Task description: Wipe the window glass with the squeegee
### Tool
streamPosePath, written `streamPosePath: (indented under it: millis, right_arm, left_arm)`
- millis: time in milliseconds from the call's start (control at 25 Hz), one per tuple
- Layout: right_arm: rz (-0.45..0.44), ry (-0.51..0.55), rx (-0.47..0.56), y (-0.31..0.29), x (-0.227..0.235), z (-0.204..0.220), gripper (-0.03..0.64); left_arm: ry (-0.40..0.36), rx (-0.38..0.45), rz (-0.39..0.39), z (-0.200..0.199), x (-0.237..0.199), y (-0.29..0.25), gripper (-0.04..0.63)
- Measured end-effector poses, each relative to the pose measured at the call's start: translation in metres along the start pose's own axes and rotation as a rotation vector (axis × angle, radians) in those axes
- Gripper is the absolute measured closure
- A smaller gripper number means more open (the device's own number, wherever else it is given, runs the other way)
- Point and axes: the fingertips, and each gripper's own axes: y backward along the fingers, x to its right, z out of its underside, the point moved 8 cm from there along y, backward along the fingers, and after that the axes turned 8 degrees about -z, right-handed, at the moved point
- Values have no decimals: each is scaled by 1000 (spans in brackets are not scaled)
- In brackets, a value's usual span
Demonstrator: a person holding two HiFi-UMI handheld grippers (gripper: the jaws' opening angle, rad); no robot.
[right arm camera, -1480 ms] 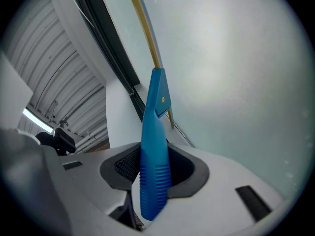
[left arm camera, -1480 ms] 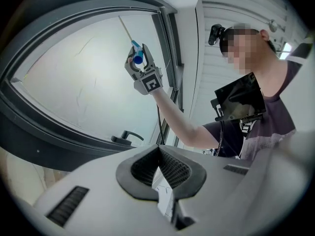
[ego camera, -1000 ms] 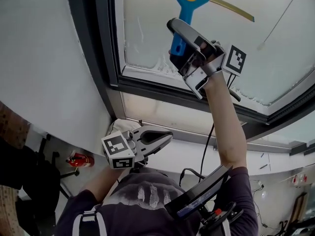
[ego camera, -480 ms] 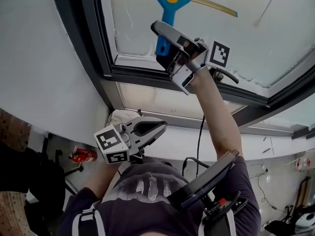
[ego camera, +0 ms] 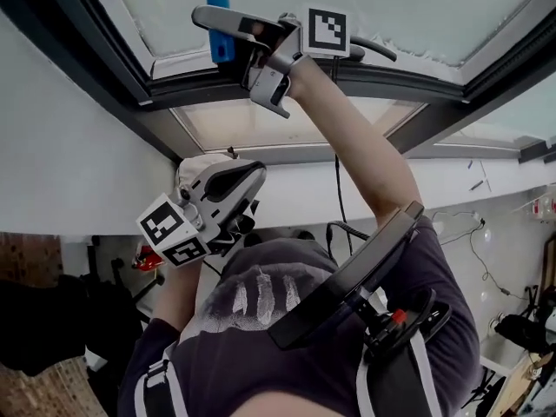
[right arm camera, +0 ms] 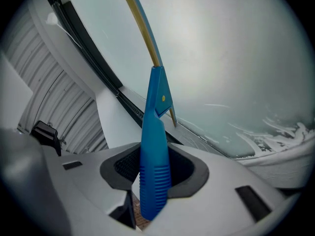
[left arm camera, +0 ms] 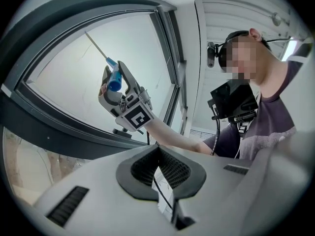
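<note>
The right gripper [ego camera: 234, 42] is clamped on the squeegee [right arm camera: 153, 146]. Its dark, mesh-textured pads press both sides of the blue plastic handle, which is ribbed along its lower end and widens into a flat, wedge-shaped head. From that head a thin yellowish blade strip [right arm camera: 140, 28] runs up across the window glass [right arm camera: 221, 58]; whether its edge touches the pane cannot be told. The glass looks milky and matte, with white foamy streaks [right arm camera: 280, 127] along its lower edge, and a dark, smooth window frame [ego camera: 130, 76] surrounds it. In the head view the squeegee's head and most of the strip are cut off by the top border, leaving only a stub of blue handle beside the gripper's black-and-white marker cube [ego camera: 327, 31]. The person's bare forearm [ego camera: 365, 155] reaches up to it. The left gripper [left arm camera: 158, 171] hangs low near the person's chest, well apart from the window. Its grey moulded jaws are together with nothing between them, their dark pads meeting in a narrow seam. A flat black device [ego camera: 347, 285] juts from the person's dark shirt.
</note>
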Motion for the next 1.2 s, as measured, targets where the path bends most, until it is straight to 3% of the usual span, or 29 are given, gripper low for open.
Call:
streamPosePath:
  millis: [360, 680, 1200]
  right_arm:
    - [19, -61, 3, 15, 8, 24, 486]
    - [-8, -2, 2, 27, -31, 20, 486]
    - [13, 282, -91, 47, -131, -93, 486]
  left_arm:
    - [-8, -4, -5, 4, 5, -1, 589]
    - [13, -28, -7, 13, 11, -5, 589]
    - [-38, -10, 46, 1, 13, -41, 589]
